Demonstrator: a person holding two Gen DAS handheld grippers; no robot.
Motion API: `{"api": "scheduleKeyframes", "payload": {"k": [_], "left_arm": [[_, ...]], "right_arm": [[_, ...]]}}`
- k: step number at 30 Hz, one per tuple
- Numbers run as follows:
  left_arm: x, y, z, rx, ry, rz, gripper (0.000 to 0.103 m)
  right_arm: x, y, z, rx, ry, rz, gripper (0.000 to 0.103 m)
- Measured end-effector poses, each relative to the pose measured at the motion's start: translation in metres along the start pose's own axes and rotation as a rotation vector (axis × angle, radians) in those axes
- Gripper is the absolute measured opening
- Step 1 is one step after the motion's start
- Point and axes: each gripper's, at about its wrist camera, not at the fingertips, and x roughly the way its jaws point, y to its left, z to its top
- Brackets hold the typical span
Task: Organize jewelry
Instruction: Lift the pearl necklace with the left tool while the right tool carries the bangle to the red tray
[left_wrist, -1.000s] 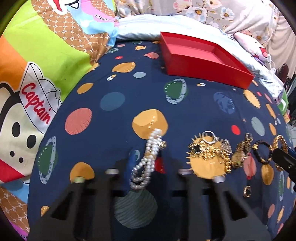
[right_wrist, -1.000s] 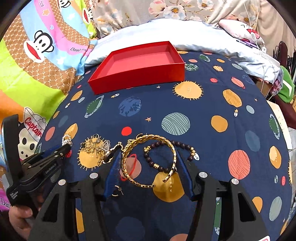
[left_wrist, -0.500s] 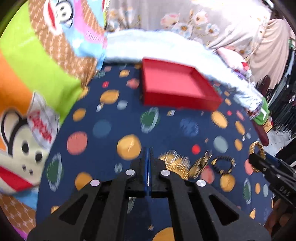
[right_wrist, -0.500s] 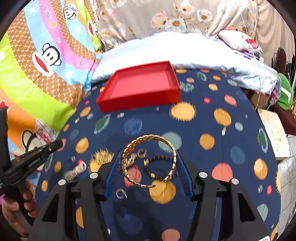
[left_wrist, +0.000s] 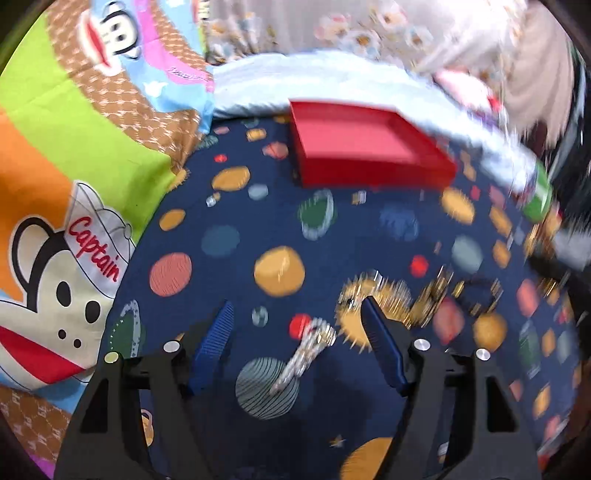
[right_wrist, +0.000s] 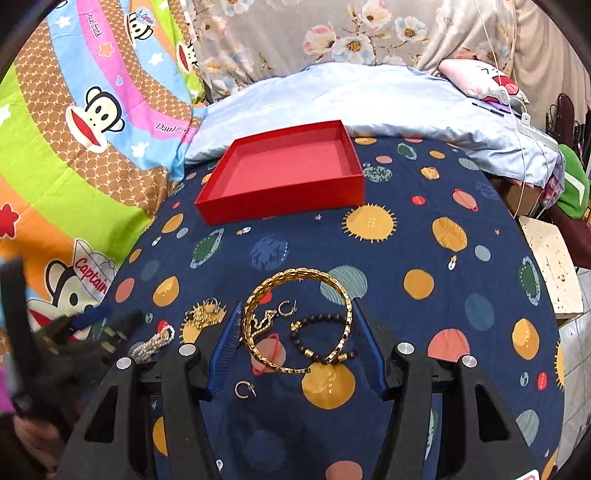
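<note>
My right gripper (right_wrist: 295, 332) is shut on a gold bangle (right_wrist: 295, 321) and holds it above the cloth. Below it lie a dark bead bracelet (right_wrist: 325, 341) and a gold earring (right_wrist: 245, 388). My left gripper (left_wrist: 295, 332) is open and empty above a pearl bracelet (left_wrist: 304, 356), which lies on the cloth; the pearl bracelet also shows in the right wrist view (right_wrist: 155, 341). A pile of gold chains (left_wrist: 376, 295) lies to its right, blurred. The empty red tray (right_wrist: 284, 173) stands at the far side, also in the left wrist view (left_wrist: 365, 147).
A navy planet-print cloth (right_wrist: 424, 258) covers the bed. A monkey-print blanket (right_wrist: 74, 147) lies to the left and a pale blue quilt (right_wrist: 369, 99) behind the tray. A white stool (right_wrist: 550, 266) stands off the right edge.
My left gripper shut without holding the pearl bracelet, lifted, then opened again above it. My right gripper has lifted the gold bangle up from the cloth.
</note>
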Motion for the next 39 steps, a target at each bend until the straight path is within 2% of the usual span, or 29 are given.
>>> {"api": "scheduleKeyframes", "payload": {"k": [1, 3, 5, 7, 9, 15, 19, 22, 24, 28, 31, 33, 37, 39], "left_arm": [[0.010, -0.003, -0.006, 0.018, 0.017, 0.008, 0.062], [0.025, -0.003, -0.013, 0.024, 0.055, 0.000, 0.041], [0.035, -0.001, -0.019, 0.011, 0.083, -0.023, 0.034], [0.035, -0.003, -0.023, 0.042, 0.074, -0.009, 0.028], [0.034, -0.006, -0.025, 0.054, 0.077, -0.023, 0.013], [0.024, -0.002, -0.022, -0.004, 0.095, -0.111, 0.012], [0.000, 0.002, -0.003, -0.040, 0.051, -0.151, 0.012], [-0.021, 0.001, 0.027, -0.038, -0.022, -0.163, 0.012], [-0.029, -0.002, 0.058, -0.025, -0.079, -0.179, 0.012], [-0.026, -0.010, 0.118, -0.004, -0.166, -0.200, 0.012], [-0.001, -0.021, 0.175, 0.024, -0.224, -0.177, 0.012], [0.022, -0.024, 0.205, 0.018, -0.224, -0.204, 0.012], [0.078, -0.025, 0.258, -0.013, -0.221, -0.199, 0.012], [0.105, -0.023, 0.275, -0.030, -0.183, -0.210, 0.012]], "right_arm": [[0.001, 0.000, -0.001, 0.001, 0.004, 0.002, 0.057], [0.002, 0.002, -0.003, 0.003, 0.011, 0.008, 0.057], [0.002, 0.004, -0.004, -0.001, 0.011, 0.006, 0.057], [0.002, 0.004, -0.004, -0.001, 0.011, 0.005, 0.057], [0.002, 0.004, -0.004, 0.001, 0.012, 0.007, 0.057], [0.002, 0.008, -0.003, -0.008, 0.013, 0.008, 0.057], [0.003, 0.007, 0.006, -0.012, 0.006, 0.020, 0.057], [0.007, 0.005, 0.025, -0.020, -0.017, 0.027, 0.057], [0.011, 0.005, 0.043, -0.035, -0.036, 0.033, 0.057], [0.036, -0.001, 0.099, -0.033, -0.053, 0.077, 0.057], [0.065, -0.005, 0.144, -0.043, -0.058, 0.071, 0.057], [0.091, -0.008, 0.175, -0.044, -0.047, 0.084, 0.057], [0.152, -0.015, 0.228, -0.036, -0.009, 0.105, 0.057], [0.181, -0.019, 0.246, -0.026, 0.007, 0.104, 0.057]]}}
